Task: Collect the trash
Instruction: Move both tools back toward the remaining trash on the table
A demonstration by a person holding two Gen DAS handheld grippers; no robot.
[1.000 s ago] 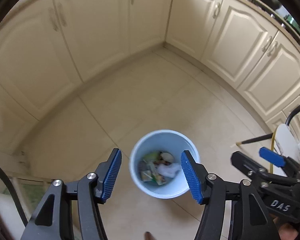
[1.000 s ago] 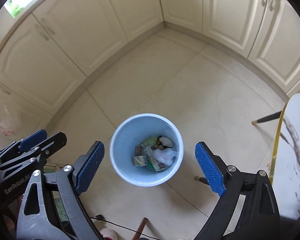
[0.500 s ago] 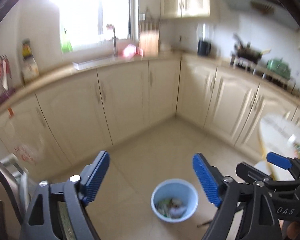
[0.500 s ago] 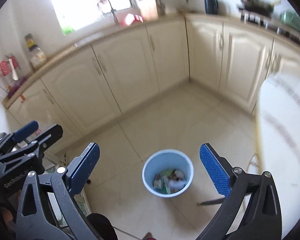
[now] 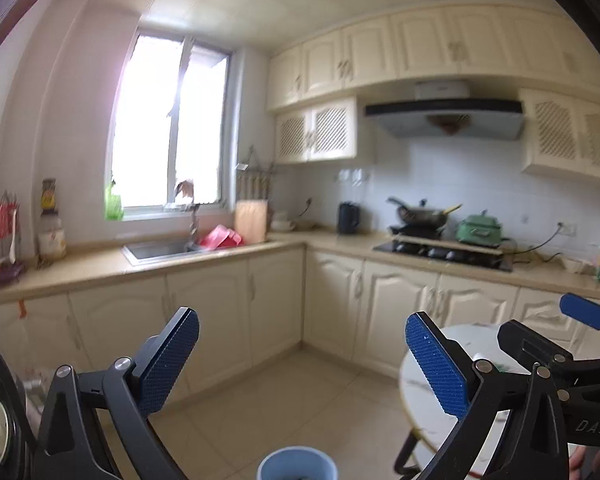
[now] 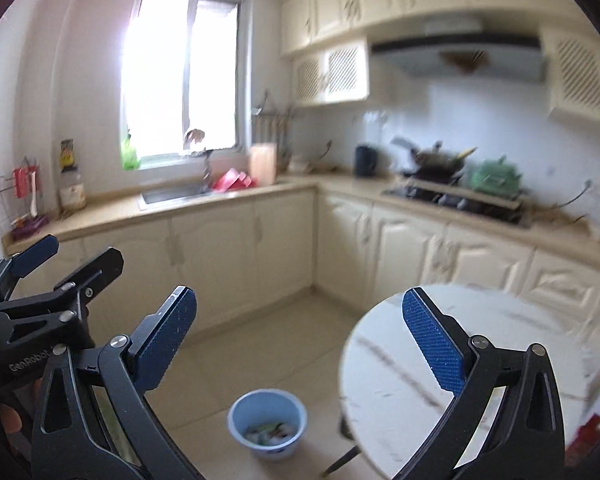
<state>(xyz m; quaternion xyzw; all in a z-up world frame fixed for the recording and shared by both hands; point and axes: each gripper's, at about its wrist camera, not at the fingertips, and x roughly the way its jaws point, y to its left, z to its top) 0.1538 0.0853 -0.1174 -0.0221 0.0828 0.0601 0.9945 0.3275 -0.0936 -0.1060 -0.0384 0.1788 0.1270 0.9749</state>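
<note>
Standing upright with its mouth up, the blue bin (image 6: 267, 424) is low in the frame's centre, beside the round table (image 6: 380, 380); its trash is blurred. Both the left gripper (image 5: 302, 364) and right gripper (image 6: 300, 342) are apart and empty, the left having just widened. Earlier both looked straight down into the bin.

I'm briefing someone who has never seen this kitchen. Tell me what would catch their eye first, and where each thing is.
The bright window above the sink on the left counter draws the eye first. On the floor below sits a blue bin with trash in it, beside a round white marble table at the right. Up close, the left gripper and the right gripper both stand open and empty, blue pads wide apart.
</note>
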